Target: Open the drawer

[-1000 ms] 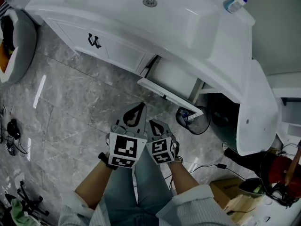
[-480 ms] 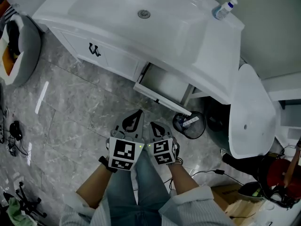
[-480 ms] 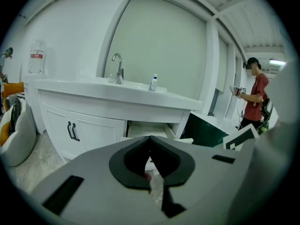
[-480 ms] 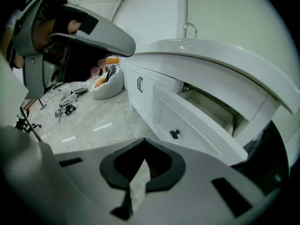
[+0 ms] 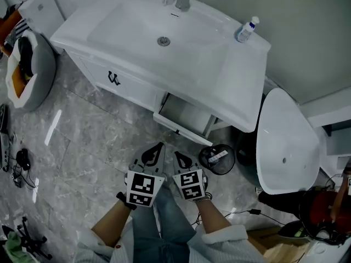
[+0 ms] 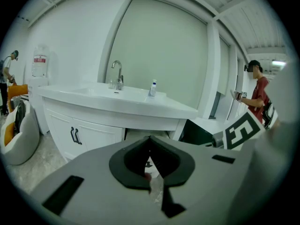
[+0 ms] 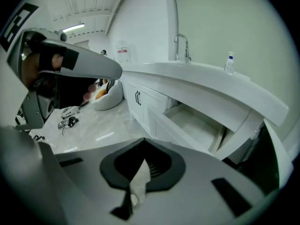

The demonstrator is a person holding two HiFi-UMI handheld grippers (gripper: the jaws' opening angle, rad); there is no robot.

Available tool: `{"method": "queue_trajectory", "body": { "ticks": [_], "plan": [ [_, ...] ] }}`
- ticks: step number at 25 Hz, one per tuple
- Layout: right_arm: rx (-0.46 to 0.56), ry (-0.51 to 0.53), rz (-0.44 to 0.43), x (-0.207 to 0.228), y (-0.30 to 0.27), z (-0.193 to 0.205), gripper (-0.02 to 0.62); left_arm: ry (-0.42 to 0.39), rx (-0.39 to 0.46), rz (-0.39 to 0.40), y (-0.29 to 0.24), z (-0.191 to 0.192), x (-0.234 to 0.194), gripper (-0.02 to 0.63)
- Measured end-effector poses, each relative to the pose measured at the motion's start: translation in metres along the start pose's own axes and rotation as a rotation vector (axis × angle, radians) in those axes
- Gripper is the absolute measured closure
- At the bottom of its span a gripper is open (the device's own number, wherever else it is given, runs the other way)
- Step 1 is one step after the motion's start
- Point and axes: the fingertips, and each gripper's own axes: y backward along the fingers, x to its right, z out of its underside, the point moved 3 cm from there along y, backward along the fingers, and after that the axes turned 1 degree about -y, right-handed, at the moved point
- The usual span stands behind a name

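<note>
Head view: drawer (image 5: pixel 184 115) under the washbasin counter (image 5: pixel 241 75) stands pulled out, task apparently done; left gripper view: left gripper (image 6: pixel 150 138) jaws pressed together, empty; right gripper view: right gripper (image 7: pixel 143 140) likewise closed on nothing, apart from the drawer.

My left gripper (image 5: pixel 157 148) and right gripper (image 5: pixel 180 159) are grey shells with black teardrop jaw pads. Each carries a cube (image 5: pixel 141 189) of black-and-white square markers at six o'clock of its jaws. I wear pale rolled sleeves (image 5: pixel 222 239), blue-grey jeans (image 5: pixel 164 226) and a dark left wrist strap (image 5: pixel 122 200).
</note>
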Motion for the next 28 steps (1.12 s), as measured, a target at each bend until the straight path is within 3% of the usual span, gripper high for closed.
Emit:
{"method": "queue_trajectory", "body": {
  "ticks": [10, 18, 28],
  "plan": [
    [0.104, -0.083, -0.003, 0.003, 0.047, -0.048, 0.588, -0.016, 0.048, 0.019, 0.019, -0.048, 0.014, 0.591],
    [0.159, -0.086, -0.013, 0.004, 0.083, -0.086, 0.587, 0.014, 0.091, 0.05, 0.038, -0.09, 0.019, 0.591],
    [0.348, -0.139, -0.036, 0.005, 0.154, -0.16, 0.586, 0.003, 0.157, 0.117, 0.081, -0.146, 0.028, 0.591]
  ]
}}
